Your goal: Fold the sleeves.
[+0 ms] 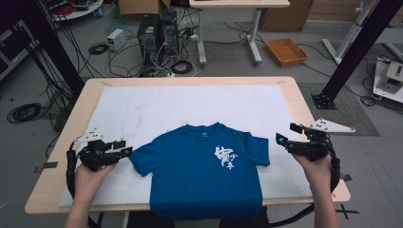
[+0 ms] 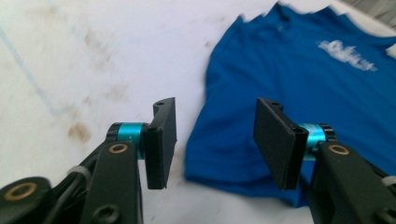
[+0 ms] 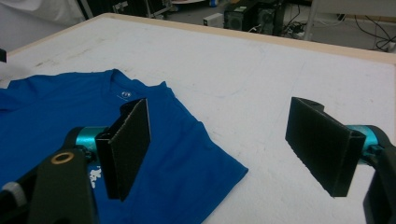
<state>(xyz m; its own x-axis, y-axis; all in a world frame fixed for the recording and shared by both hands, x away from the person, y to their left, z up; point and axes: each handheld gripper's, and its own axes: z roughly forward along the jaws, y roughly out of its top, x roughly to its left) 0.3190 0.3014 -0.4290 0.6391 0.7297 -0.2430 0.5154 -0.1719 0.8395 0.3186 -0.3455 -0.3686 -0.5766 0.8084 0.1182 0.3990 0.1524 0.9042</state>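
Observation:
A blue T-shirt (image 1: 204,171) with a white print lies flat and face up on the white mat (image 1: 157,104), its hem hanging over the near table edge. My left gripper (image 1: 124,148) hovers open just left of the shirt's left sleeve (image 2: 233,154); in the left gripper view the sleeve edge lies between and beyond the jaws. My right gripper (image 1: 285,135) stands open just right of the right sleeve (image 3: 205,172), a short gap away. Nothing is held in either gripper.
The white mat covers most of a light wooden table (image 1: 304,104). Beyond the far edge stand computer towers (image 1: 157,33), tangled cables, a desk and an orange basket (image 1: 286,51) on the floor. Black frame posts rise at both sides.

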